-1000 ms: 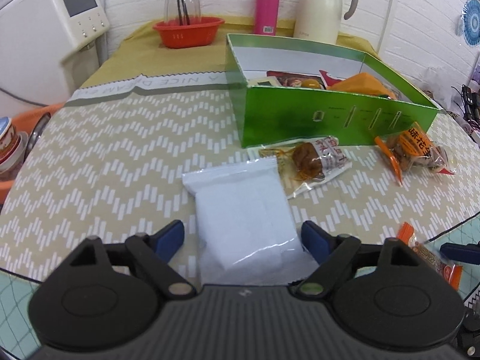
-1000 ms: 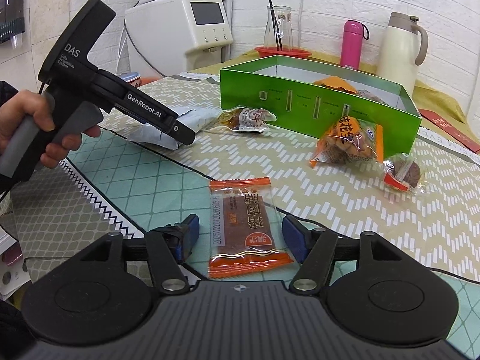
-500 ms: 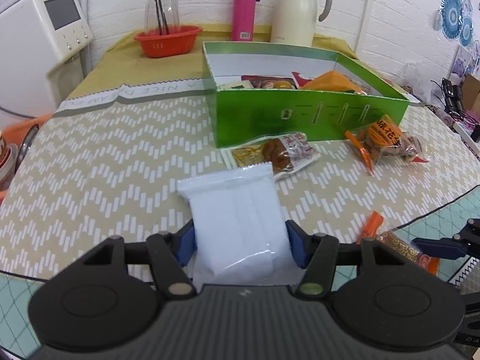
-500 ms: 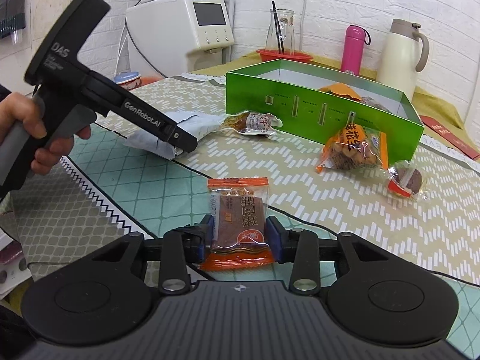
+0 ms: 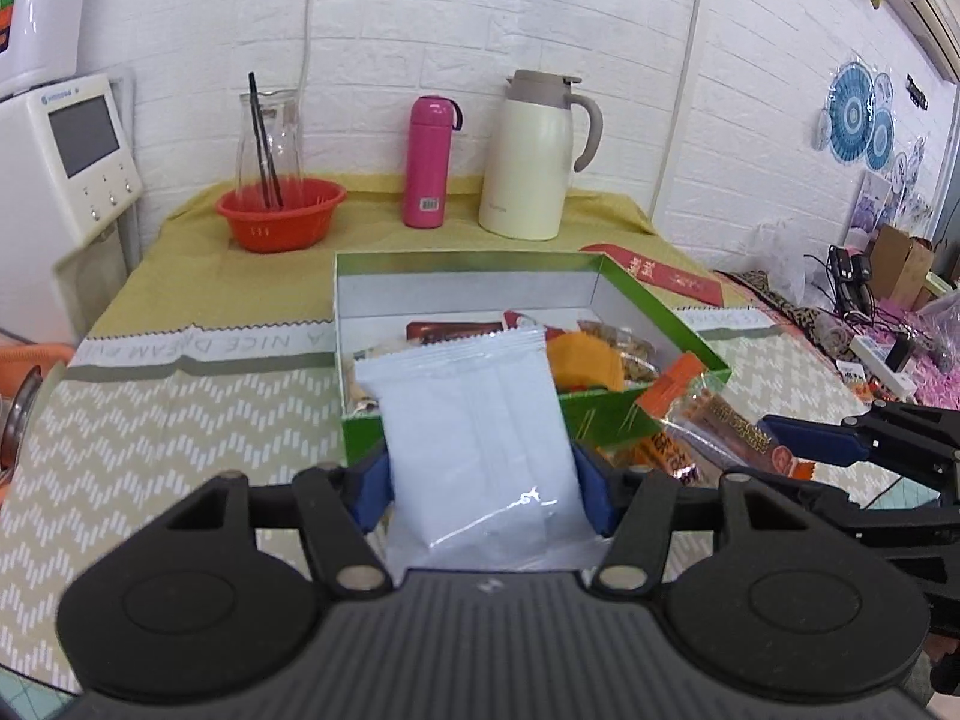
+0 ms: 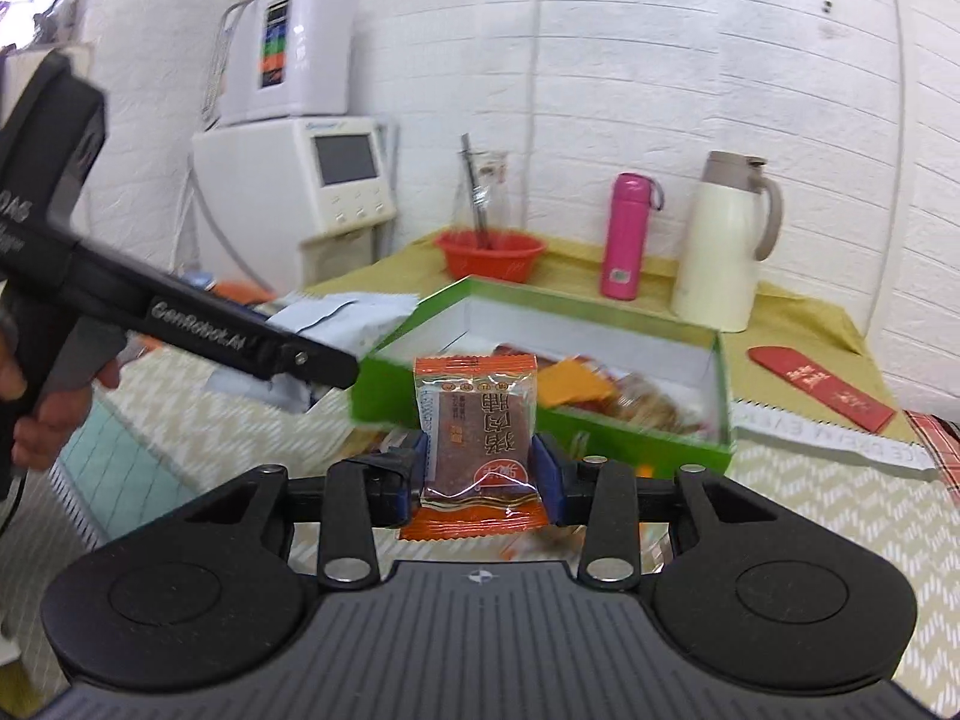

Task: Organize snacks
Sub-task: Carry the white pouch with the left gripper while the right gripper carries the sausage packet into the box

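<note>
My left gripper (image 5: 483,495) is shut on a white plastic snack packet (image 5: 474,420), lifted off the table and standing up in front of the green box (image 5: 654,312). The box holds several snacks, among them an orange packet (image 5: 585,360). My right gripper (image 6: 480,471) is shut on a small orange-edged snack packet (image 6: 474,420) with a brown bar inside, also raised, before the green box (image 6: 714,438). In the left wrist view the right gripper (image 5: 810,438) holds that packet (image 5: 714,420) at the right. The left gripper's body (image 6: 198,330) crosses the right wrist view, with the white packet (image 6: 336,318) beyond it.
At the back of the table stand a red bowl (image 5: 281,213) with a glass jug, a pink bottle (image 5: 427,162) and a cream thermos jug (image 5: 531,156). A white appliance (image 5: 60,180) is at the left. A red envelope (image 6: 822,387) lies right of the box. A hand (image 6: 36,420) grips the left tool.
Both grippers closed on their packets, the left on the white one, the right on the orange one, and then lifted them off the table toward the green box.
</note>
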The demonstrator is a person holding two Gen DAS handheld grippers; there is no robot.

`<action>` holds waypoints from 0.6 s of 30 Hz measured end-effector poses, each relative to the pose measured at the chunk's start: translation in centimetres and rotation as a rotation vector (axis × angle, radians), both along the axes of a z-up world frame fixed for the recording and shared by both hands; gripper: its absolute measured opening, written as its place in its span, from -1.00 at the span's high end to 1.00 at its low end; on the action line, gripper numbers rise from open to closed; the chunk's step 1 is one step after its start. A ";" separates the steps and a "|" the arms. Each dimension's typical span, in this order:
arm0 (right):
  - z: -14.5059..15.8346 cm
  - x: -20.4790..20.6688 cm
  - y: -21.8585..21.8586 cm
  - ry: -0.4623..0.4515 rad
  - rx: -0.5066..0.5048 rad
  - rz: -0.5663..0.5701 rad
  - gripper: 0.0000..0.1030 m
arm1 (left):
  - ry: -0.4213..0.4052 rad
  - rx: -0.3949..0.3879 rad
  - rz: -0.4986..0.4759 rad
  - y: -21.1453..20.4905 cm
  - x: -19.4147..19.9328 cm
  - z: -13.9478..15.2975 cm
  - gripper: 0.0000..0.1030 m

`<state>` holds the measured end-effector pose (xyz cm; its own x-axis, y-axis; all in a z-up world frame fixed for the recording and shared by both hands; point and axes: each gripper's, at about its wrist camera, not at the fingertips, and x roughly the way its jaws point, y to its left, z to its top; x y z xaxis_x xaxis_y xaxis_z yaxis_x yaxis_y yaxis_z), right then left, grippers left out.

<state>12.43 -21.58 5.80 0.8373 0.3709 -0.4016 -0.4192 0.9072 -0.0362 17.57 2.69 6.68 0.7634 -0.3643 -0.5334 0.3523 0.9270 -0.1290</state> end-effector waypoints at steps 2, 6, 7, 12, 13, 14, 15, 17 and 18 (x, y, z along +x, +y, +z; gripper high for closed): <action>0.4 2.0 -0.8 -0.002 0.021 -0.043 -0.29 | -0.005 0.005 0.013 -0.7 1.4 0.3 -0.16; 0.7 6.0 -2.2 0.019 0.062 -0.112 -0.29 | -0.006 0.014 0.046 -1.9 4.4 0.5 -0.16; 0.6 6.7 -2.4 0.025 0.065 -0.128 -0.29 | -0.004 0.017 0.051 -2.2 5.1 0.4 -0.16; -0.6 9.9 -2.8 0.051 0.085 -0.166 -0.29 | 0.032 0.027 0.077 -3.0 8.5 -0.7 -0.16; -0.9 10.2 -2.6 0.054 0.083 -0.166 -0.29 | 0.042 0.027 0.081 -3.0 9.0 -1.0 -0.16; -1.2 10.6 -2.4 0.055 0.079 -0.169 -0.29 | 0.050 0.027 0.083 -3.1 9.4 -1.1 -0.16; -1.5 11.0 -2.3 0.056 0.075 -0.172 -0.29 | 0.056 0.029 0.085 -3.2 9.9 -1.3 -0.16; -1.9 11.6 -2.0 0.051 0.076 -0.177 -0.30 | 0.063 0.028 0.086 -3.3 10.7 -1.6 -0.17; -2.2 12.0 -2.0 0.050 0.082 -0.175 -0.33 | 0.069 0.018 0.085 -3.4 11.1 -1.7 -0.17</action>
